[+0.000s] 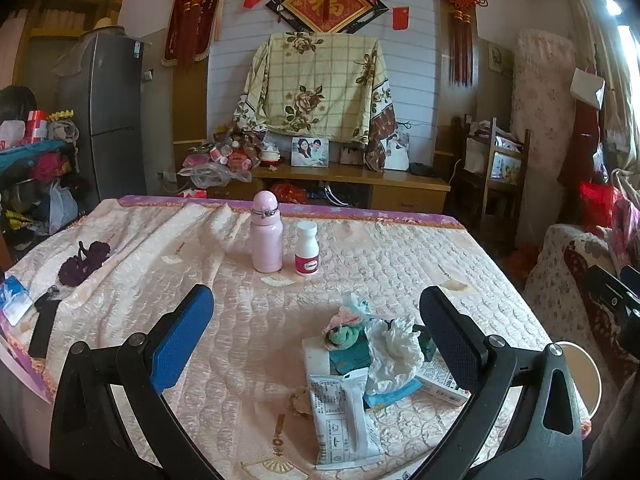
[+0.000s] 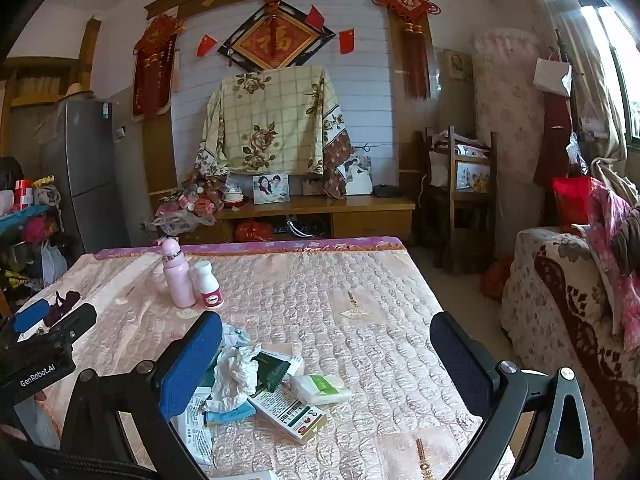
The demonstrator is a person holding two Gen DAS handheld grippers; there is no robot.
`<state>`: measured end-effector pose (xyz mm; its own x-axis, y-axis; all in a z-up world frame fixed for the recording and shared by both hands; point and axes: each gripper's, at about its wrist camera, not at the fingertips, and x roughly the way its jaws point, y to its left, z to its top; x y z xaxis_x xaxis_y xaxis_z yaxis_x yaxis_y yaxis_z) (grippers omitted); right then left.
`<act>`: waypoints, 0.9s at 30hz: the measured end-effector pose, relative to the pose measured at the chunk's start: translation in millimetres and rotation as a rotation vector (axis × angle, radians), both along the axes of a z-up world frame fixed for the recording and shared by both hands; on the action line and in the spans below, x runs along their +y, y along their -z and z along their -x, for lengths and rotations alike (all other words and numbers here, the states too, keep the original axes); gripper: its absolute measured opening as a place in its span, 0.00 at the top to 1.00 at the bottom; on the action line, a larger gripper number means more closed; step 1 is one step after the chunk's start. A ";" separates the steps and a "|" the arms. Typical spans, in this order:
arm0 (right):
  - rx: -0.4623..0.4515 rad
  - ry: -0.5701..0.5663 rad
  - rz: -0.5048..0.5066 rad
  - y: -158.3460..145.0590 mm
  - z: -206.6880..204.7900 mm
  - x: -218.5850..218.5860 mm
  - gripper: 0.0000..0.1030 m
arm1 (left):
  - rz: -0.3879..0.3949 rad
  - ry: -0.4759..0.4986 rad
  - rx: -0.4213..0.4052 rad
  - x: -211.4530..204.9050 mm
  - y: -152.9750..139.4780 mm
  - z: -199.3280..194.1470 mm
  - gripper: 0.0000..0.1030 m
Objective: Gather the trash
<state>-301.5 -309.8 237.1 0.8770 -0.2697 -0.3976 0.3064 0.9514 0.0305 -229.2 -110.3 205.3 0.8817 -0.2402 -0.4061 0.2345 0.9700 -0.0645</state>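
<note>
Left gripper (image 1: pixel 316 312) is held with fingers spread, nothing grasped, hovering over the bed (image 1: pixel 400 248). Trash pile (image 1: pixel 372 360) is heaped at the near edge, likely gathered for pickup. Right gripper (image 2: pixel 326 344) is likewise spread and empty, just right of the pile.

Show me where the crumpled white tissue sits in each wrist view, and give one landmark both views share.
Left wrist: crumpled white tissue lies lower right of centre, on the trash pile, just inside the right finger.
Right wrist: the tissue lies lower left, beside the left finger's blue pad.
Shared landmark: the pink bottle standing on the quilted table cover, behind the pile.
</note>
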 end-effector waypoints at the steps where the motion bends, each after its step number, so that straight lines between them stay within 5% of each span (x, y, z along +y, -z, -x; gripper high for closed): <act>1: -0.002 0.002 0.000 -0.1 0.1 -0.4 0.00 | 0.002 -0.001 0.000 -0.1 0.2 -0.1 0.01; 27: 0.002 0.016 -0.005 0.0 -4.2 -8.3 0.00 | 0.001 0.003 0.019 -4.1 3.4 -0.8 0.01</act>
<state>-297.4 -318.1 237.1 0.8718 -0.2813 -0.4011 0.3213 0.9463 0.0346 -228.4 -114.4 201.9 0.8730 -0.2435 -0.4225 0.2363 0.9691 -0.0703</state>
